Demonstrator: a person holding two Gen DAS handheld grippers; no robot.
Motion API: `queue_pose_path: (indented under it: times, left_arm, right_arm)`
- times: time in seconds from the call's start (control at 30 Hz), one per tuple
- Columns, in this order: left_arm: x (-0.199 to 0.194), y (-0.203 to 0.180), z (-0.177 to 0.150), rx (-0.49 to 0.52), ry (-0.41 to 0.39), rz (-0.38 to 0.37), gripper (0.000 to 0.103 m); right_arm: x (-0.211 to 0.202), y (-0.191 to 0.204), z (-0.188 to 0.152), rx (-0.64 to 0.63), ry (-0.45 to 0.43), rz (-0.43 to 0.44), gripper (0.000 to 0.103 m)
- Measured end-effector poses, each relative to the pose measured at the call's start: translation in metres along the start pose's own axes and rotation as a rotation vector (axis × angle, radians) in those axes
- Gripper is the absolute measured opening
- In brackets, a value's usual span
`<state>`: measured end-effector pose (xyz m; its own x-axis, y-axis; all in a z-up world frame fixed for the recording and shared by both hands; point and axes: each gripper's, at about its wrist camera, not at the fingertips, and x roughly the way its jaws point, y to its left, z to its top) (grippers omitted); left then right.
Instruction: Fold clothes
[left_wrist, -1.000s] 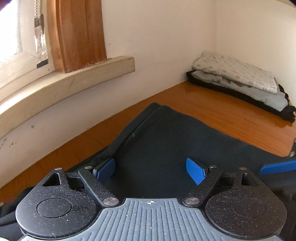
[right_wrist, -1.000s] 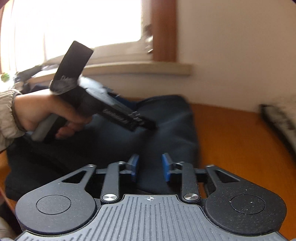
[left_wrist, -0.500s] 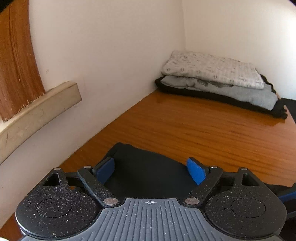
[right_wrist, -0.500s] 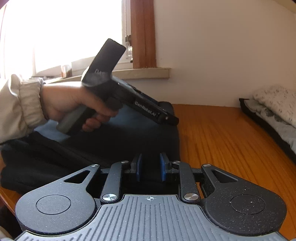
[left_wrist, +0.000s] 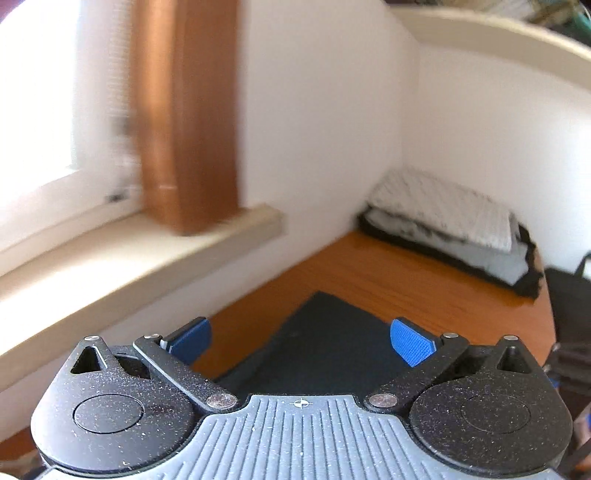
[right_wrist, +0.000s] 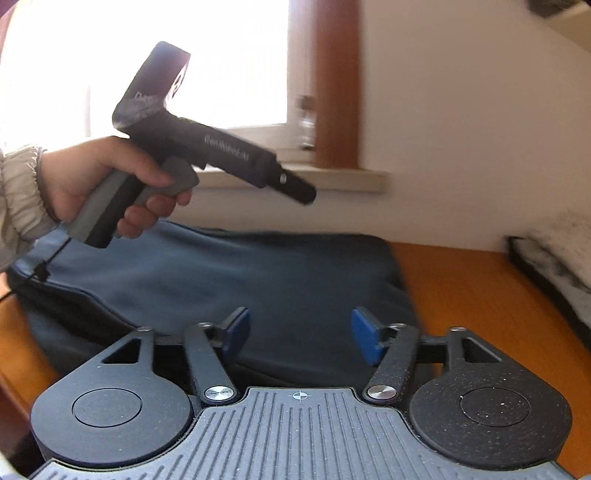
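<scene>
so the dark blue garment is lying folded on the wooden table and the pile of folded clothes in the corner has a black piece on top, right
Not quite. The top piece of the pile of folded clothes is white with a faint pattern; the black piece is at the bottom, as the left wrist view shows. The dark blue garment does lie folded on the wooden table.

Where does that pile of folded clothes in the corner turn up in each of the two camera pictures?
Left wrist view: the pile of folded clothes lies right of centre, in the corner where the two walls meet, at the far end of the wooden table.
Right wrist view: only its blurred end shows, at the right edge.
Shared landmark: the dark blue garment lying on the table in front of both grippers.
</scene>
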<state>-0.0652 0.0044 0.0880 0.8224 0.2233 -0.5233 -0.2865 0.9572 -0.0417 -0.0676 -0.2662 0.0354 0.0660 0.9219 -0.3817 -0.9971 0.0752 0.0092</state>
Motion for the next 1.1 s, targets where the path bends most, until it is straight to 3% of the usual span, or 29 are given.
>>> queue_pose_path:
  times: [0.27, 0.43, 0.7, 0.8, 0.97, 1.1]
  left_arm:
    - [-0.099, 0.089, -0.031, -0.084, -0.042, 0.138, 0.103]
    - [-0.144, 0.149, -0.063, -0.144, -0.051, 0.189, 0.103]
    - [-0.179, 0.221, -0.116, -0.153, -0.026, 0.24, 0.103]
    - [-0.186, 0.235, -0.133, -0.173, -0.052, 0.209, 0.103]
    - [-0.197, 0.263, -0.154, -0.294, -0.113, 0.091, 0.103]
    - [-0.199, 0.268, -0.153, -0.32, -0.112, 0.072, 0.103]
  right_arm:
    - [0.03, 0.082, 0.025, -0.066, 0.003, 0.16, 0.073]
    - [0.019, 0.074, 0.027, -0.099, 0.042, 0.218, 0.074]
    - [0.024, 0.108, 0.029, -0.126, 0.111, 0.237, 0.075]
    - [0.033, 0.128, 0.032, -0.129, 0.127, 0.223, 0.076]
    - [0.037, 0.142, 0.035, -0.095, 0.134, 0.17, 0.079]
    - [0.035, 0.139, 0.034, -0.06, 0.133, 0.122, 0.079]
